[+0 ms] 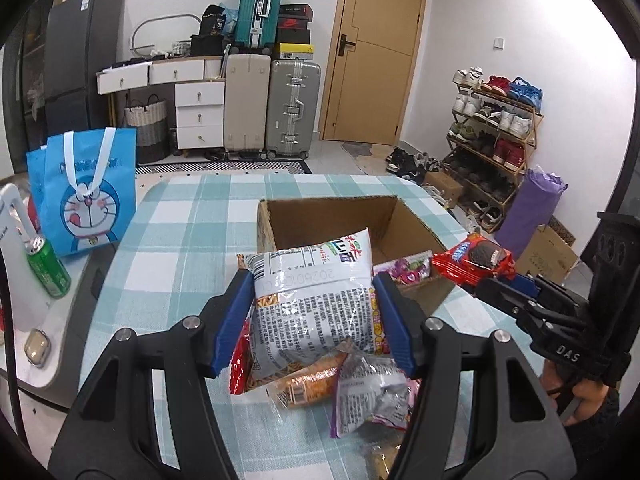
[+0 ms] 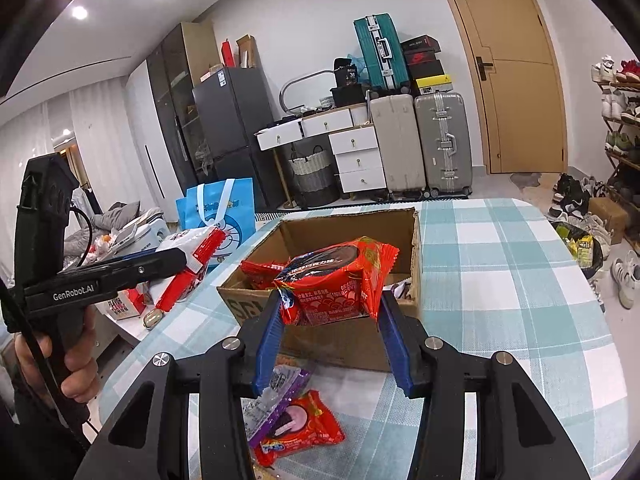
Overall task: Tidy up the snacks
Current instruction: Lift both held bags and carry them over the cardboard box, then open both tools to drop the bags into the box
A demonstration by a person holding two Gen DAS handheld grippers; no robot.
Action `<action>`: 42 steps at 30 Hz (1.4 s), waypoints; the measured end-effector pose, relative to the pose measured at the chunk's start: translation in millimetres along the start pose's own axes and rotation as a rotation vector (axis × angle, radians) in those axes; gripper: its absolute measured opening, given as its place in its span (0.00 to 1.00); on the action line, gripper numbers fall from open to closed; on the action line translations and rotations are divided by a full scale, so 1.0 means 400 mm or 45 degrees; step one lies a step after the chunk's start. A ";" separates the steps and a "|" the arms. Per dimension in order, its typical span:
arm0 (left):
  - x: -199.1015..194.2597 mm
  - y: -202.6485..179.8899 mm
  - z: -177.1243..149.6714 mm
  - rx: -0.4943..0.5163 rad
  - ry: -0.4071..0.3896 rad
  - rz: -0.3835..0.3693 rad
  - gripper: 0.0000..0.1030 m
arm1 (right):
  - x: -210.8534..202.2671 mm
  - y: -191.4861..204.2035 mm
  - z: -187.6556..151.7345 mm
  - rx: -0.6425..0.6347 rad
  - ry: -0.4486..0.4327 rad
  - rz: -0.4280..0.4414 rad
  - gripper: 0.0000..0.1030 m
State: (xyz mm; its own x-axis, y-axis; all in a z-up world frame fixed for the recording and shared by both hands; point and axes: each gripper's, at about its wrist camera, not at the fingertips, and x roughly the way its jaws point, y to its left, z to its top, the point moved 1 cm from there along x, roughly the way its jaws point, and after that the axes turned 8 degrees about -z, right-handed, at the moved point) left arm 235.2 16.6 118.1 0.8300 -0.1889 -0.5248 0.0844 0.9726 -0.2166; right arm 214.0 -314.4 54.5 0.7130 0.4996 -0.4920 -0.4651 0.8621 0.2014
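The left gripper (image 1: 314, 312) pinches a white noodle packet (image 1: 316, 296) between its blue pads, lifted above the table (image 1: 176, 240) just short of the cardboard box's (image 1: 340, 216) near wall. The right gripper (image 2: 328, 340) clamps a red biscuit packet (image 2: 336, 284), raised over that same near wall. Inside the box lie another red packet (image 2: 258, 274) and a pink one (image 1: 408, 272). Below the grippers, near the table's front edge, sit loose snacks: an orange pack (image 1: 308, 386), a purple-edged pack (image 1: 368, 396) and a red biscuit pack (image 2: 300, 428). A blue cartoon bag (image 1: 88, 196) stands beyond the table's left edge, with a green can (image 1: 46, 266) beside it.
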 end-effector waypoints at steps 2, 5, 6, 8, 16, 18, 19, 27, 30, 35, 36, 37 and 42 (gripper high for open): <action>0.017 0.002 0.011 -0.005 0.004 0.007 0.57 | 0.006 -0.004 0.011 0.008 -0.001 0.005 0.46; 0.043 0.003 0.031 -0.004 0.004 0.008 0.57 | 0.010 -0.004 0.025 0.008 -0.007 0.000 0.46; 0.050 0.004 0.037 -0.005 0.004 0.011 0.57 | 0.013 -0.005 0.029 0.007 -0.006 -0.001 0.46; 0.065 0.004 0.050 -0.011 0.000 0.009 0.57 | 0.018 -0.005 0.036 0.008 -0.007 -0.003 0.46; 0.120 0.006 0.080 -0.024 -0.013 -0.002 0.57 | 0.045 -0.022 0.051 0.049 0.006 -0.007 0.46; 0.136 0.007 0.084 -0.032 -0.014 -0.015 0.57 | 0.056 -0.023 0.052 0.056 0.015 -0.005 0.46; 0.145 0.008 0.085 -0.035 -0.008 -0.018 0.57 | 0.063 -0.023 0.051 0.063 0.026 0.002 0.46; 0.241 0.023 0.087 -0.066 0.046 -0.017 0.57 | 0.109 -0.031 0.068 0.088 0.059 0.010 0.46; 0.267 0.021 0.088 -0.067 0.054 -0.022 0.57 | 0.123 -0.031 0.071 0.091 0.073 0.013 0.46; 0.306 0.012 0.091 -0.054 0.069 -0.013 0.57 | 0.138 -0.030 0.073 0.085 0.087 0.000 0.46; 0.312 0.012 0.093 -0.051 0.072 -0.011 0.57 | 0.141 -0.031 0.072 0.085 0.092 -0.002 0.46; 0.319 0.012 0.093 -0.048 0.075 -0.007 0.57 | 0.145 -0.033 0.073 0.086 0.096 -0.004 0.46; 0.348 0.013 0.092 -0.042 0.094 0.005 0.57 | 0.159 -0.038 0.071 0.079 0.121 -0.014 0.46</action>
State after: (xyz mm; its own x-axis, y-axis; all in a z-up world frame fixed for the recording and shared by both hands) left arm 371.3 0.5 74.3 0.7873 -0.1960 -0.5845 0.0622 0.9685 -0.2410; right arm 281.4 -293.4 44.1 0.6635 0.4824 -0.5719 -0.4221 0.8725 0.2462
